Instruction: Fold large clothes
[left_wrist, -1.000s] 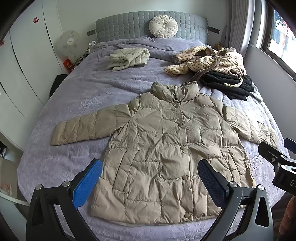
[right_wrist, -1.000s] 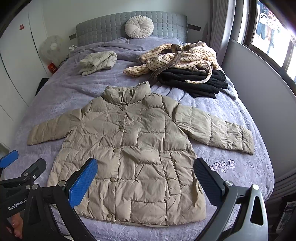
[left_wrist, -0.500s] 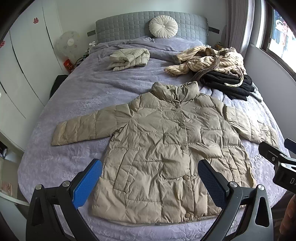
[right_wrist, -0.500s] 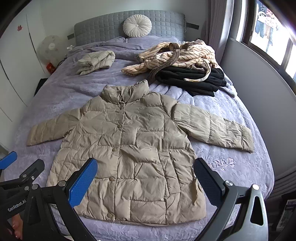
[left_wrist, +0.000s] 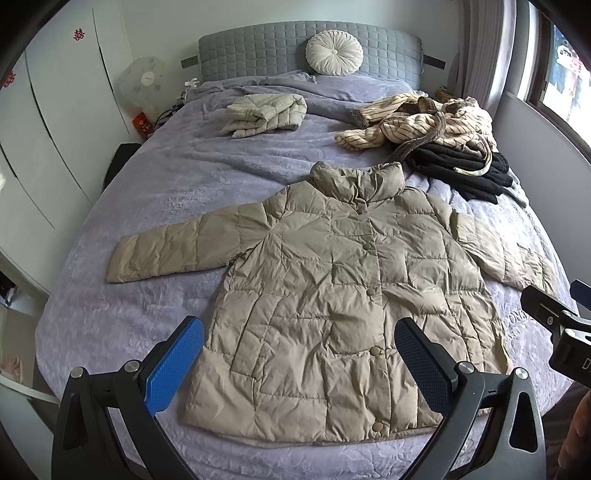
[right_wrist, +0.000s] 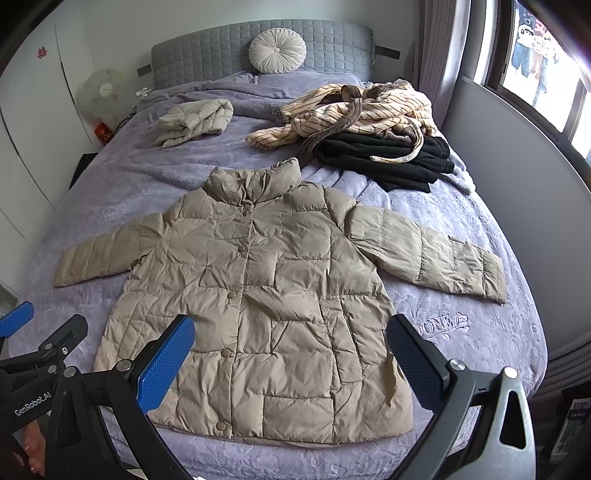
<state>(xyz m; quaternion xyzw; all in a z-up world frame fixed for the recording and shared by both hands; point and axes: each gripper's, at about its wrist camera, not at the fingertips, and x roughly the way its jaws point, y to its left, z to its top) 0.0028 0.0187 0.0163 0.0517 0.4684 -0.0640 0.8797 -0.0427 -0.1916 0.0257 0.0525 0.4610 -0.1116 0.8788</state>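
Left gripper (left_wrist: 299, 363): while it hangs above the hem, its jaws stand wide with nothing between them.
Right gripper (right_wrist: 290, 360): jaws spread wide too, nothing held — over the lower front of the jacket.
Puffer jacket (left_wrist: 354, 291): beige, buttoned, flat on its back, both sleeves out to the sides, collar toward the headboard.
Bed (left_wrist: 177, 177): lavender cover — a folded pale jacket (left_wrist: 264, 112) and a striped garment (left_wrist: 417, 118) on black clothes (left_wrist: 465, 166) lie beyond the collar.
Round cushion (left_wrist: 334, 52): against the grey headboard.
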